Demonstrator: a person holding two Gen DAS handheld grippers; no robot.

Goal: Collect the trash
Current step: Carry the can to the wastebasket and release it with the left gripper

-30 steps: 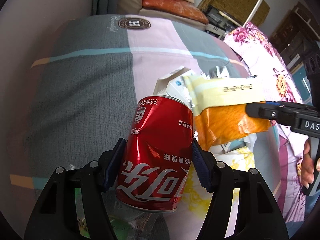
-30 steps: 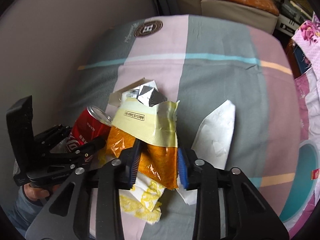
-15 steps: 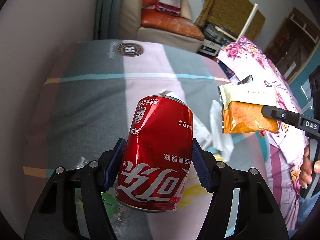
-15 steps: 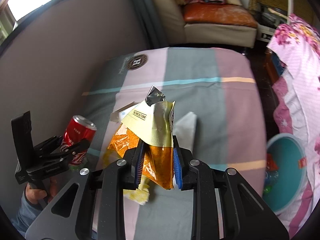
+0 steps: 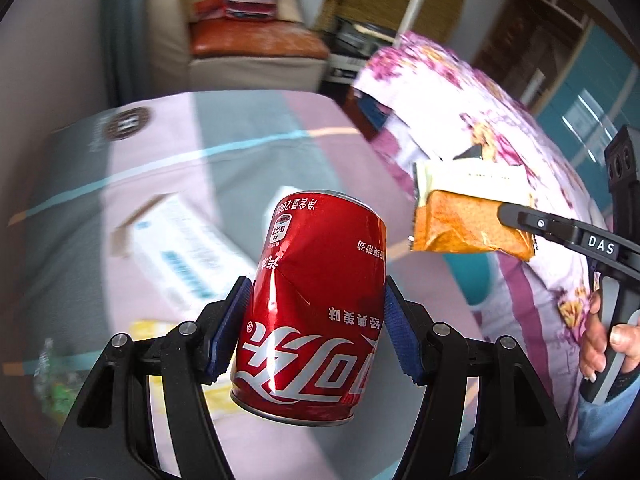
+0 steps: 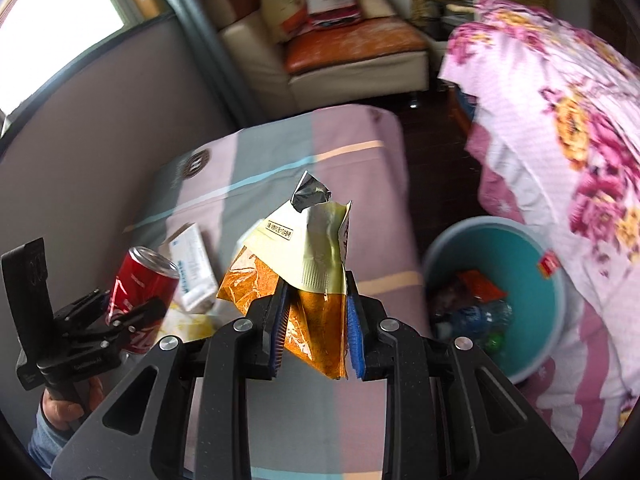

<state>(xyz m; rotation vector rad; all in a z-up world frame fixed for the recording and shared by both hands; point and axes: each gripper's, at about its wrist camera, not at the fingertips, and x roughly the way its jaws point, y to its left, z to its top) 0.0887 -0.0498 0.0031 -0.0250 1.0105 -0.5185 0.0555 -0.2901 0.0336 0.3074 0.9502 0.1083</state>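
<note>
My left gripper (image 5: 316, 330) is shut on a dented red cola can (image 5: 316, 320), held upright in the air above the striped table. The same can (image 6: 138, 300) shows at the left of the right wrist view, in the left gripper (image 6: 132, 312). My right gripper (image 6: 316, 328) is shut on an orange and cream snack wrapper (image 6: 304, 268) with a torn silver top; the wrapper (image 5: 464, 216) also hangs at the right of the left wrist view. A teal trash bin (image 6: 520, 248) with trash inside stands on the floor, right of the table.
A white carton (image 6: 194, 264) and a yellow-printed wrapper (image 6: 188, 324) lie on the striped tablecloth (image 6: 352, 184). A floral-covered bed (image 6: 560, 120) rises on the right beside the bin. A sofa (image 6: 352, 52) with cushions stands behind. A grey wall (image 6: 80, 128) borders the table's left side.
Both grippers have lifted their loads off the table and swung to the right. The bin has come into the right wrist view, and the table's right edge now shows.
</note>
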